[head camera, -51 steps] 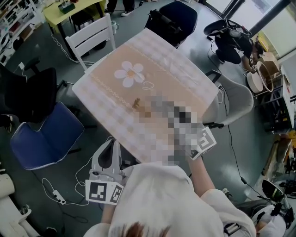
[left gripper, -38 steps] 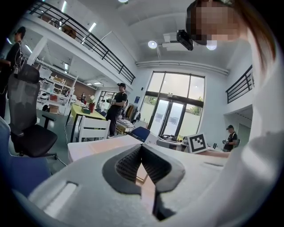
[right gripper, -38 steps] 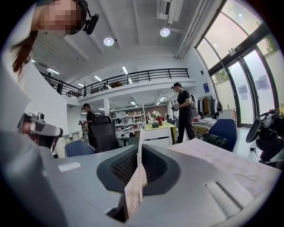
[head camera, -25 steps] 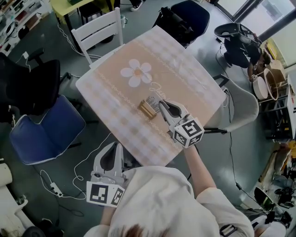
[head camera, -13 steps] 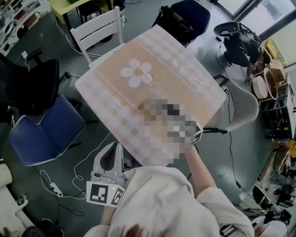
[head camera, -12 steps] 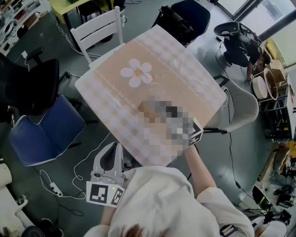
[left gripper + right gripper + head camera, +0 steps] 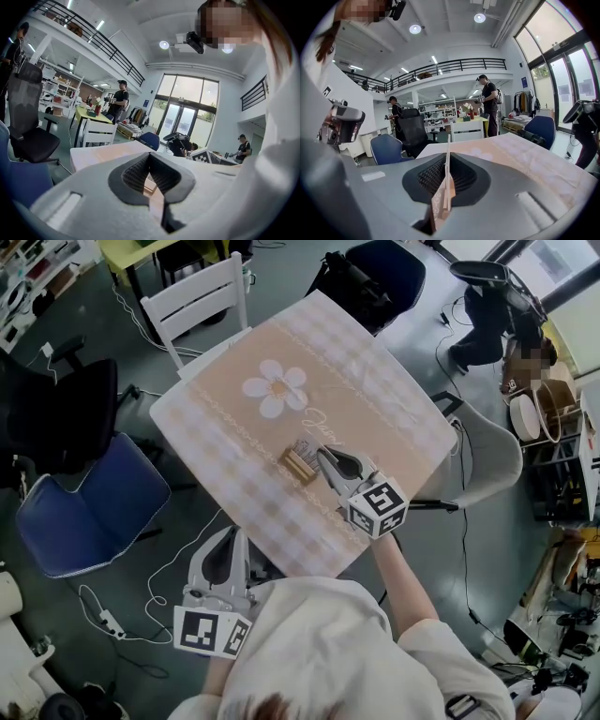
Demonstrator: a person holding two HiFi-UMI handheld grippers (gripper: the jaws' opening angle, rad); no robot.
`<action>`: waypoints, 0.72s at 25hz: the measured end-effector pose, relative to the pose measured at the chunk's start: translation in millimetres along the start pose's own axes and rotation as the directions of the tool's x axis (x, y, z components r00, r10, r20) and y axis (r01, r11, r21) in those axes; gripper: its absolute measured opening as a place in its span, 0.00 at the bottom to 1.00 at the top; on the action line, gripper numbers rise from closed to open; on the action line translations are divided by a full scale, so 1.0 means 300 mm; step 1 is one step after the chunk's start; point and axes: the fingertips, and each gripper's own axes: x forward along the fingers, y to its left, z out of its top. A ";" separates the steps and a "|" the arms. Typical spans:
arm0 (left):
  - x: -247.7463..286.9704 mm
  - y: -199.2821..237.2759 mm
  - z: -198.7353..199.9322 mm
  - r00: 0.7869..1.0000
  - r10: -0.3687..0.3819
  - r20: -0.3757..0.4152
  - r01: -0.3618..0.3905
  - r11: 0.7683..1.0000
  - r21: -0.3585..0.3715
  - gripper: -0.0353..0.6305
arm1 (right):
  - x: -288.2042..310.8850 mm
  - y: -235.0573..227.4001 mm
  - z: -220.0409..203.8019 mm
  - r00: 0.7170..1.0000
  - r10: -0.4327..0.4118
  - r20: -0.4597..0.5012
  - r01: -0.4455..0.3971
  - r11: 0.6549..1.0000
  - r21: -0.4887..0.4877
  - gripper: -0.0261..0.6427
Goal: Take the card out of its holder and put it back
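Two grippers, one card, one holder. The card (image 7: 447, 173) (seen edge-on) is pinched by the right gripper (image 7: 324, 456) close to the holder (image 7: 298, 466) on the table (image 7: 375, 399). The left gripper (image 7: 149, 154), pressed together and empty, is held low off the table's edge.

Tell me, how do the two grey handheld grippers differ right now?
The grey right gripper is over the checked table, jaws pinching a thin pale card. The grey left gripper hangs beside the table, jaws shut on nothing. Both are hand-held.
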 end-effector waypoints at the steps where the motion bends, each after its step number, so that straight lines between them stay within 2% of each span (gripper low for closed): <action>1: 0.001 0.000 0.000 1.000 -0.001 0.000 0.001 1.000 -0.001 0.05 | 0.001 -0.001 -0.003 1.000 -0.002 -0.001 0.002 1.000 0.002 0.06; 18: 0.004 0.019 -0.002 1.000 0.014 0.001 -0.014 1.000 -0.010 0.05 | 0.027 0.000 -0.056 1.000 0.010 -0.023 -0.010 1.000 0.008 0.06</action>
